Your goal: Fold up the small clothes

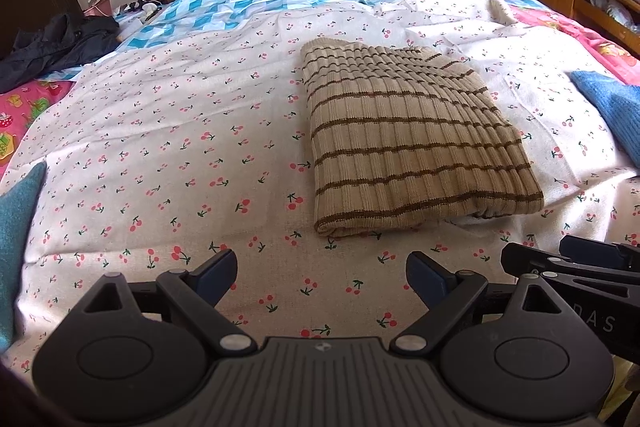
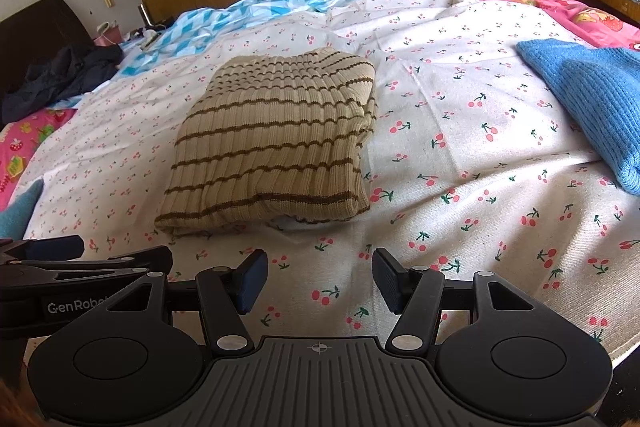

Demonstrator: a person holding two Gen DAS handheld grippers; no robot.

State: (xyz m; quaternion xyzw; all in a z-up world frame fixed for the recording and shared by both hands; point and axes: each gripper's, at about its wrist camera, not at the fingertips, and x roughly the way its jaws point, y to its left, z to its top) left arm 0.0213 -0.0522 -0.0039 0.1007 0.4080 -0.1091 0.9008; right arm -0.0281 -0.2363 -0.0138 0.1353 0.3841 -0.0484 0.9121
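Left claw (image 1: 320, 277) and right claw (image 2: 320, 277), both with fingers apart and empty, hover side by side just short of the folded striped sweater (image 1: 408, 143), which lies on the cherry-print sheet (image 1: 160, 147). Readable lettering beside the sweater: "GenRobot", partly cut off.

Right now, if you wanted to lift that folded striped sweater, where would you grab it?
Probably the striped sweater by its near edge, coming low from the front. There the layers gape slightly above the sheet, so a finger could slide under. Both grippers, left and right, are open.
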